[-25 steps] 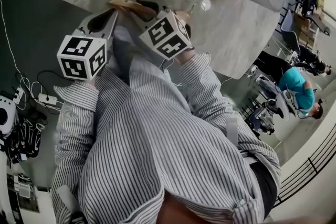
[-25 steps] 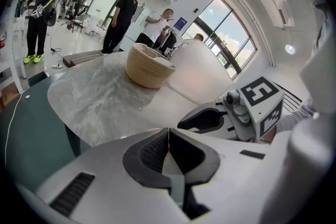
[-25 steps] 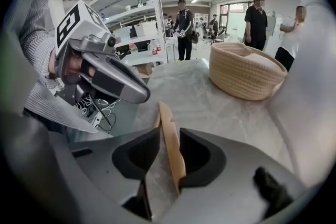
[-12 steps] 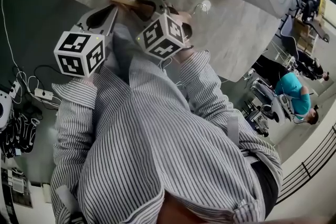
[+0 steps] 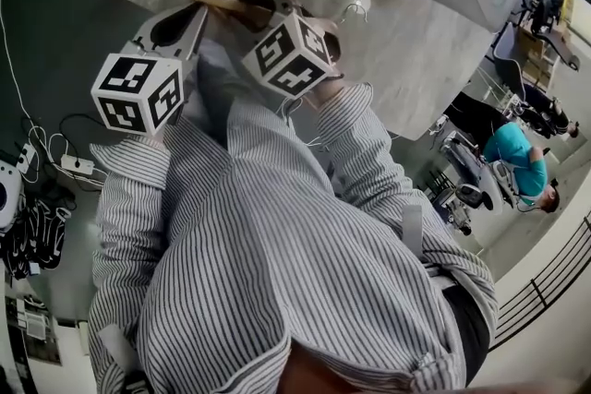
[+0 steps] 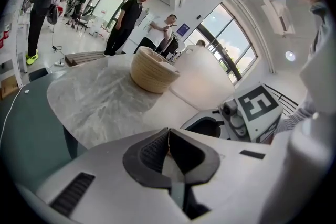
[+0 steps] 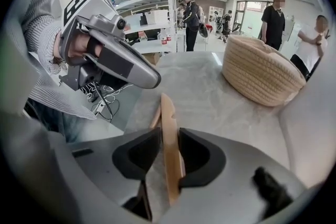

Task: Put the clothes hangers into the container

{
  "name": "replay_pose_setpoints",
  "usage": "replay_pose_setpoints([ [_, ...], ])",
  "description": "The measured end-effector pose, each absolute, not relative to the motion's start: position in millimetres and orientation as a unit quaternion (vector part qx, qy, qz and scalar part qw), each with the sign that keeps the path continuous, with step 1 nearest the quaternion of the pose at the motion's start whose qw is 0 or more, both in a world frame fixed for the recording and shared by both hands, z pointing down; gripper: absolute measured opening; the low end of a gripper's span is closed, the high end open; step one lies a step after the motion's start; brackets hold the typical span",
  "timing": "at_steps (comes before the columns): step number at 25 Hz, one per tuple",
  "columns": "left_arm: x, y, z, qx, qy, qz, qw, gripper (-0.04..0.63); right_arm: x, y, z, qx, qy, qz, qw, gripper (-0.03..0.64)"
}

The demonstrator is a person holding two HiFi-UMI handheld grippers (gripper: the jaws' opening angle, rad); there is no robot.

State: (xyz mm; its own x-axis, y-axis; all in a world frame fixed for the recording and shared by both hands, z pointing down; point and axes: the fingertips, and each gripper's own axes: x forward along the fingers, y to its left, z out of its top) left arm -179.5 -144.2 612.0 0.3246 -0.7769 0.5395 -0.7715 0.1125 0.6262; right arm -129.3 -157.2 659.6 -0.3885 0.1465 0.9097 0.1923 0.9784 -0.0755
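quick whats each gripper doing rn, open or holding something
Left gripper: closed, nothing in it.
Right gripper: closed on a wooden hanger.
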Motion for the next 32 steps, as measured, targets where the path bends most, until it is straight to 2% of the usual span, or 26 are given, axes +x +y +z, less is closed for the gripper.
replay_pose_setpoints([
  [12,-174,-154,611,0.676,-0.570,-0.005,0.466,0.014,-130,-158,656,-0.090,-0.834,-0.019,0.544,0.106],
  [18,-170,-154,606,0.686,-0.559,0.003,0.466,0.015,-129,-155,654,-0.091,-0.828,-0.081,0.548,0.089],
  [23,-173,-151,600,0.690,-0.557,0.008,0.462,0.015,-127,-158,651,-0.073,-0.832,-0.070,0.546,0.089],
  [32,-168,-159,579,0.713,-0.544,0.024,0.442,0.015,-124,-193,605,0.006,-0.863,-0.063,0.502,0.089],
])
